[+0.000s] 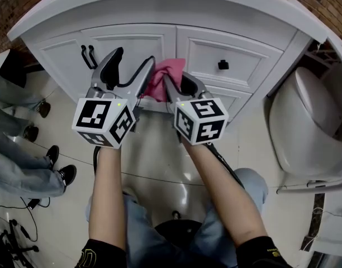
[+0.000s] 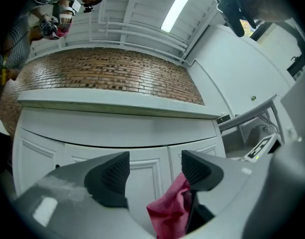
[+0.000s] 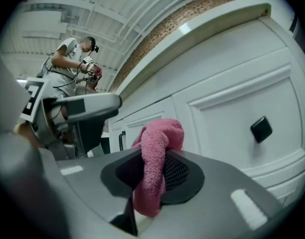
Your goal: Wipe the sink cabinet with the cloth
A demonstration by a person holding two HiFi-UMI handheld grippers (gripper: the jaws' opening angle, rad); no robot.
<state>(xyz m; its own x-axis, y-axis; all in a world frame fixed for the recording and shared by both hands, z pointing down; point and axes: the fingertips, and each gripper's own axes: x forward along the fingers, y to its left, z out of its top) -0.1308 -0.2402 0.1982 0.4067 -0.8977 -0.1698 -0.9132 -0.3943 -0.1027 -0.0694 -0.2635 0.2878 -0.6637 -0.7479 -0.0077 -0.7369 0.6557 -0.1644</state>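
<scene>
A pink cloth (image 1: 162, 78) is pinched between the jaws of my right gripper (image 1: 174, 82), bunched up against the white sink cabinet (image 1: 160, 41) near the seam between the left door and the drawers. In the right gripper view the cloth (image 3: 155, 156) folds over the jaw pads and sticks out toward the cabinet front (image 3: 232, 118). My left gripper (image 1: 132, 66) stands open just left of the cloth, with nothing between its fingers. In the left gripper view the cloth (image 2: 170, 213) hangs beside the right pad (image 2: 195, 171).
A black knob (image 1: 223, 65) sits on the right drawer, and two black handles (image 1: 88, 56) on the left door. A white toilet (image 1: 310, 121) stands at the right. Another person's legs and shoes (image 1: 25, 149) are at the left. My knees are below.
</scene>
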